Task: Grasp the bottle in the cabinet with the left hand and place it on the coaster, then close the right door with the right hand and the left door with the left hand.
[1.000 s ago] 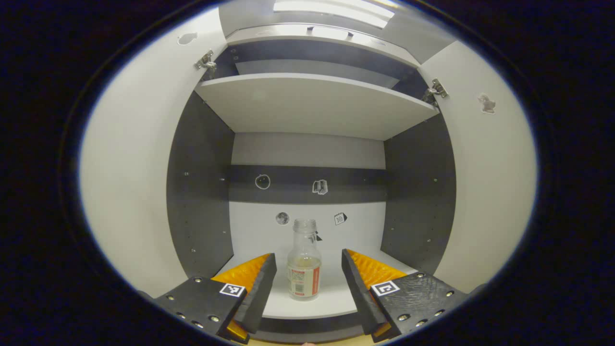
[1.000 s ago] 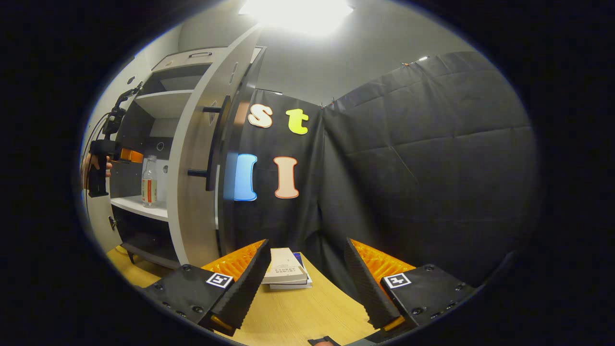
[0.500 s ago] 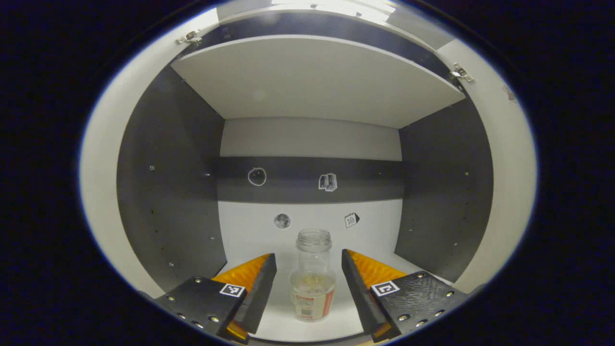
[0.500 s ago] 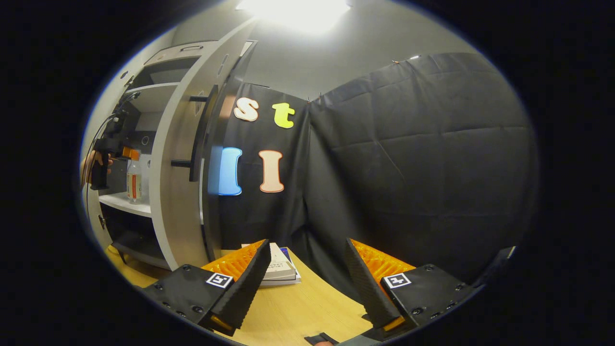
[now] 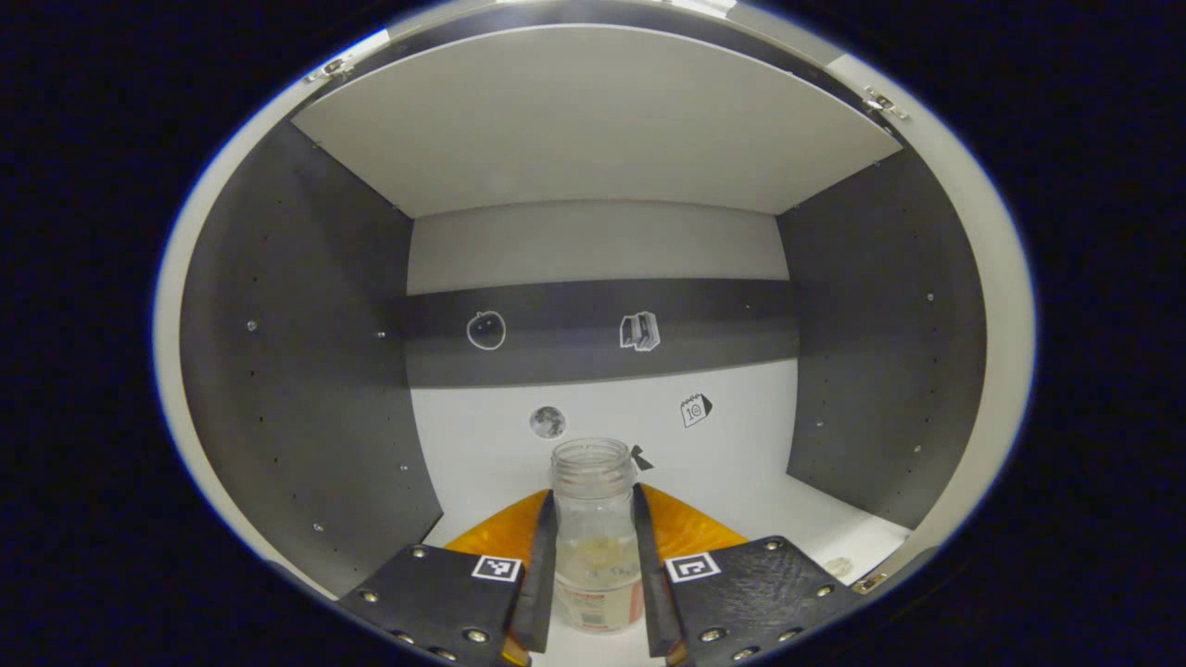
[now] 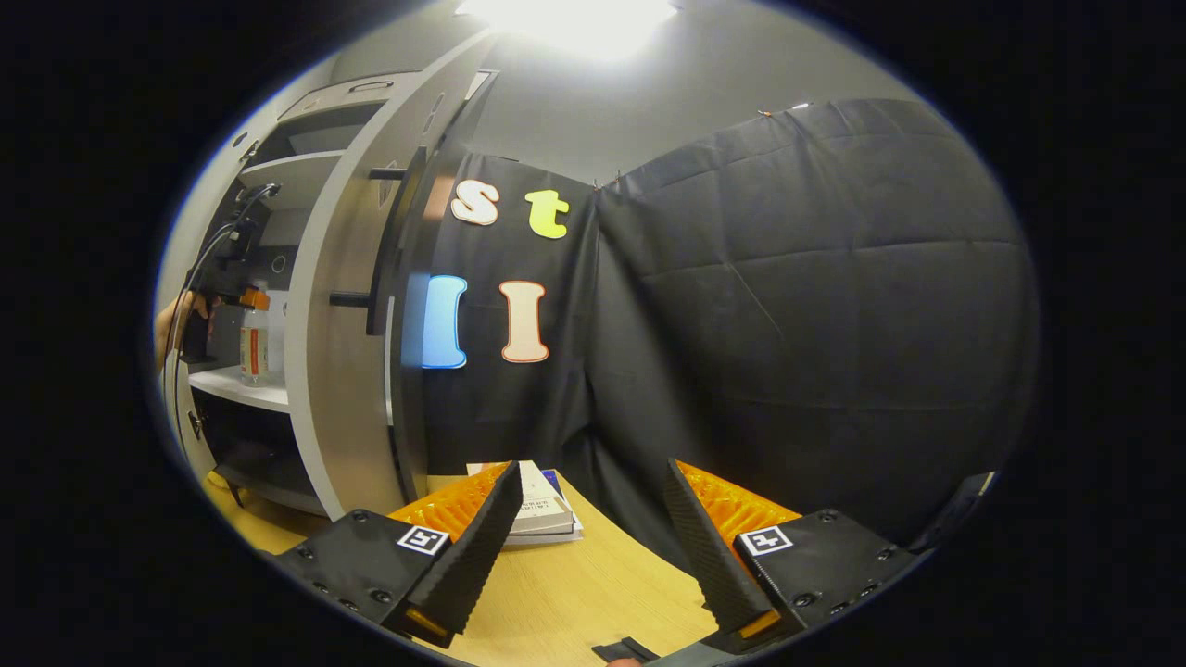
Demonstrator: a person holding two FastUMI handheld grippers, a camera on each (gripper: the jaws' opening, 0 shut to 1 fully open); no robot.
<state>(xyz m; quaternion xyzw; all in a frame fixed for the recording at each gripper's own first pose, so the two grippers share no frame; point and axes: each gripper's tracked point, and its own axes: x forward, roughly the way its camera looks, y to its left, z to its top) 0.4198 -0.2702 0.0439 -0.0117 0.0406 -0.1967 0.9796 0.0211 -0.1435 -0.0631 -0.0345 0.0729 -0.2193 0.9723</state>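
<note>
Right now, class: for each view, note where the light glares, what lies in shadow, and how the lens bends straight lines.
Left gripper view: even, soft light; the cabinet side walls are dark, and the shelf edge bows into a curve around the sharp bottle. Right gripper view: the ceiling light blows out to white glare; the door curves, and the table lies dim.

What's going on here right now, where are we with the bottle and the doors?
The left gripper is inside the cabinet, its two fingers closed against the sides of the bottle, which stands upright on the shelf. The bottle has no cap and is not yet lifted. The right gripper hangs open over the wooden table, holding nothing, near a stack of books. The right door stands open, so both door closings remain.
</note>
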